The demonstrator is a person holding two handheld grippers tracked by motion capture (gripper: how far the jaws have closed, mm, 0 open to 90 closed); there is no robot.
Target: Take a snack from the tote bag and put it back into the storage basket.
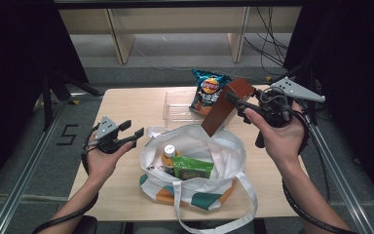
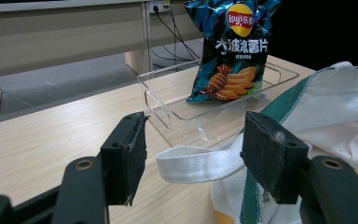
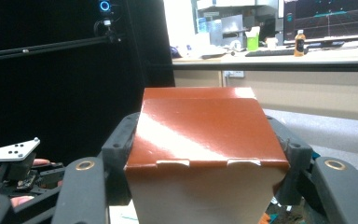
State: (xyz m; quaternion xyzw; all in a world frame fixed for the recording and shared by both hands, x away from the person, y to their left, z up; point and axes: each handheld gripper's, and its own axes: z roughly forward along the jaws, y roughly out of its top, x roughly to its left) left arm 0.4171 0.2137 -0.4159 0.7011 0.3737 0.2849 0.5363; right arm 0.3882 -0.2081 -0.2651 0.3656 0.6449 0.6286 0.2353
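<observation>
The brown box hangs tilted above the far rim of the white tote bag, clamped between the jaws of the right gripper. Inside the bag, which sits near the table's front edge, stand an orange-capped bottle and a green packet. Behind it, a clear tray at the far edge holds a chip bag propped upright. The left gripper hovers left of the bag, jaws wide and empty.
</observation>
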